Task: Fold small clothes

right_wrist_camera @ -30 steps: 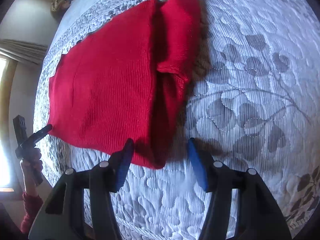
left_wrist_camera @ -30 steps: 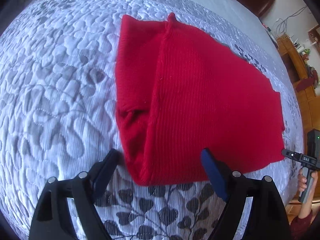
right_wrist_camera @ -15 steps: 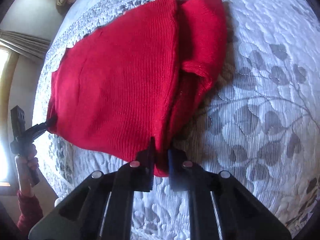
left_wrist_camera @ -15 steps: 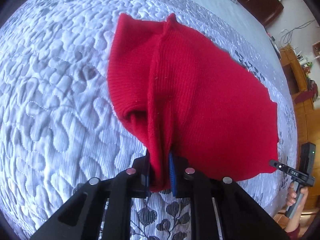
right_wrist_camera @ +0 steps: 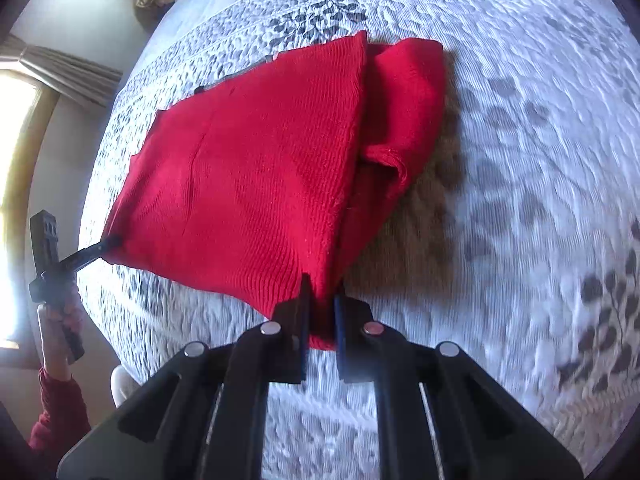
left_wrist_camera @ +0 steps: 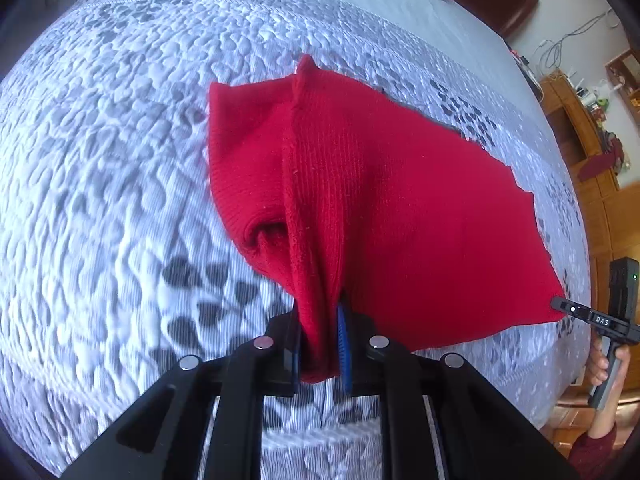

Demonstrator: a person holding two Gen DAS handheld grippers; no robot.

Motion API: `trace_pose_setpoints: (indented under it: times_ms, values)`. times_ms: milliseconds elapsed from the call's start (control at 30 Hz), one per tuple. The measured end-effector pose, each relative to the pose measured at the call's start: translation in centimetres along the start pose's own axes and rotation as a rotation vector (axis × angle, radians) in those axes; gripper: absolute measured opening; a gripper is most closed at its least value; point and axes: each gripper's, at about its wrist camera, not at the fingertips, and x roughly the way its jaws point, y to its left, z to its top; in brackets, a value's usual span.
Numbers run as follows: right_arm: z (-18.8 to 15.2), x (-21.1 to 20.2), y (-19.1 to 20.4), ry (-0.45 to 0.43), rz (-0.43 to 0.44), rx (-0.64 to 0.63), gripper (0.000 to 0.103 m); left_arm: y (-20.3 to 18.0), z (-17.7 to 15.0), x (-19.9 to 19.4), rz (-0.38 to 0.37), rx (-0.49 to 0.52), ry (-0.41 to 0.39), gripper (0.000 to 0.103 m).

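Left wrist view: left hand-held gripper (left_wrist_camera: 320,344) clenched on near corner of red knit garment (left_wrist_camera: 400,208), lifted off quilted bed (left_wrist_camera: 100,160); right hand-held gripper (left_wrist_camera: 560,306) pinching far corner at right edge.

Right wrist view: right hand-held gripper (right_wrist_camera: 320,320) clamped on near corner of red knit garment (right_wrist_camera: 248,168), raised over bed (right_wrist_camera: 540,140); left hand-held gripper (right_wrist_camera: 106,246) gripping opposite corner.

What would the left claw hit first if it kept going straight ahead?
The red garment itself: the left claw is shut on its corner, and the cloth stretches ahead of it. Beyond lies the quilt; depth is unclear.
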Motion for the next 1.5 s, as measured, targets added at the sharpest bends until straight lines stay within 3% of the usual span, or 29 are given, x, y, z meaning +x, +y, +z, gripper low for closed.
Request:
trace_pose_setpoints:
  times_ms: [600, 833, 967, 1167, 1233, 1300, 1433, 1500]
  values:
    - [-15.5, -5.1, 0.0, -0.015, 0.011, -0.010, 0.007, -1.2, -14.1, -4.5, 0.001, 0.049, -0.008, 0.014]
    - [-17.3, -1.9, -1.0, 0.036, -0.086, 0.009, 0.006, -0.5, -16.4, -2.3, 0.064, 0.068, 0.022, 0.015]
    - [-17.2, 1.3, -1.9, 0.069, -0.143, 0.029, 0.007, 0.4, -17.0, -0.4, 0.068, 0.050, 0.010, 0.019]
    - [-16.8, 1.2, -1.4, 0.075, -0.154, 0.023, 0.009, -0.2, -17.2, -1.1, 0.073, 0.105, -0.010, 0.025]
    - [-16.9, -0.2, -1.5, 0.053, -0.113, 0.032, 0.033, -0.1, -16.6, -1.9, 0.040, 0.089, -0.004, 0.051]
    - [-16.7, -2.0, -1.5, 0.015, -0.091, 0.023, 0.038, 0.6, -15.9, -3.7, 0.024, 0.070, -0.053, 0.064]
    - [-15.2, -4.6, -2.3, -0.040, -0.071, 0.042, 0.044, 3.4, -12.0, -6.6, 0.098, 0.029, -0.145, 0.066]
    - [-13.9, -4.9, -2.5, -0.054, -0.110, 0.045, 0.044, 4.4, -9.4, -6.5, 0.111, 0.013, -0.143, 0.066]
